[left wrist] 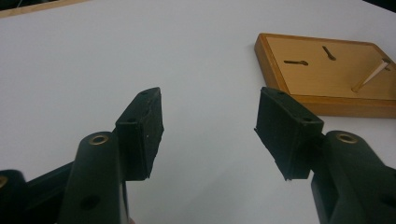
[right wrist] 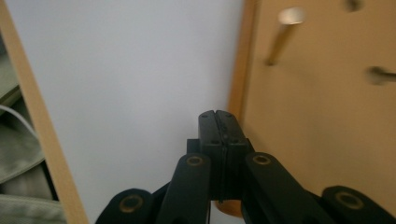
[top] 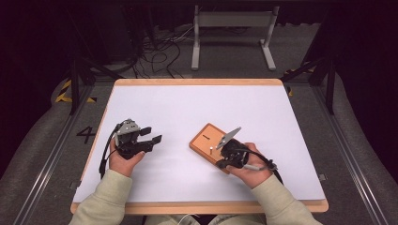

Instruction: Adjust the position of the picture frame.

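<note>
- The wooden peg board (top: 209, 142) lies right of the centre of the high view, on the white table top (top: 187, 112), and it is turned so that one corner points to the upper left of the frame.
- In the left gripper view, the board (left wrist: 327, 74) is at the upper right. It shows two keyhole-shaped slots (left wrist: 295, 62) and one thin pale peg (left wrist: 371, 77) that stands in it and leans.
- The right gripper (top: 224, 157) hovers at the lower right end of the board; its jaws are clenched together with nothing between them, as the right gripper view (right wrist: 220, 125) shows.
- The left gripper (top: 151, 136) is at the left of the high view, well apart from the board, and its jaws stand released with only bare table between the pads (left wrist: 142, 130).
- I judge the board to be stiff, flat and rather light; it may slide on the smooth table top when pushed from one side.
- The best place to hold it is probably across its thick side walls, where the pads can press on two parallel faces.
- The peg looks thin and probably fragile, so it should be taken near its base, with a soft grip and a straight pull.
</note>
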Demonstrator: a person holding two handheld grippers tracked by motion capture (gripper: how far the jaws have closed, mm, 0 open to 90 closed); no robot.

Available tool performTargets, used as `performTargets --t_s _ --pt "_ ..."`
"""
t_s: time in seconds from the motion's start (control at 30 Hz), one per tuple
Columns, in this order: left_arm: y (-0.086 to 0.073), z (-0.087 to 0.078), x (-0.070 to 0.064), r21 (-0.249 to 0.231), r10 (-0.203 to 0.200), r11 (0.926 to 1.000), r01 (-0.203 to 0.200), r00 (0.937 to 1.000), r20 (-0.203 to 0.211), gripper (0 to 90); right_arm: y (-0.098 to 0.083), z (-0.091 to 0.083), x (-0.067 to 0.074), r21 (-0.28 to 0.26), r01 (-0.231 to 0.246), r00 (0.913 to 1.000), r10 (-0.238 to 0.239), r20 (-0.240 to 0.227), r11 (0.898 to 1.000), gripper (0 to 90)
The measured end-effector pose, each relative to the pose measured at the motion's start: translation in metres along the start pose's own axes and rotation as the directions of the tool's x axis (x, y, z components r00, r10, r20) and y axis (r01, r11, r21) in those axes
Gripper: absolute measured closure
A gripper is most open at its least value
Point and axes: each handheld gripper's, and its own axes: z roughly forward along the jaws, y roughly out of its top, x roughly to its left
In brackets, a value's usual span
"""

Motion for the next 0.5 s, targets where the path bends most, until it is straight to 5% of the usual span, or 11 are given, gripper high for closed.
performTargets --t_s 0.17,0.33,0.5 --pt "0.001 0.003 -0.001 0.006 0.010 0.9999 -0.010 0.9999 0.009 43.4 -0.012 -0.027 -0.019 -0.079 -0.081 0.9916 0.088 0.095 0.994 90.0" --pt "0.002 0.007 -0.003 0.016 0.011 0.9998 -0.012 0.9996 0.026 47.7 -0.031 -0.046 -0.043 -0.118 -0.172 0.9612 0.192 0.198 0.978 90.0" --pt "0.002 0.008 -0.004 0.031 0.014 0.9994 -0.015 0.9993 0.034 51.8 -0.046 -0.043 -0.062 -0.073 -0.267 0.9330 0.276 0.230 0.961 90.0"
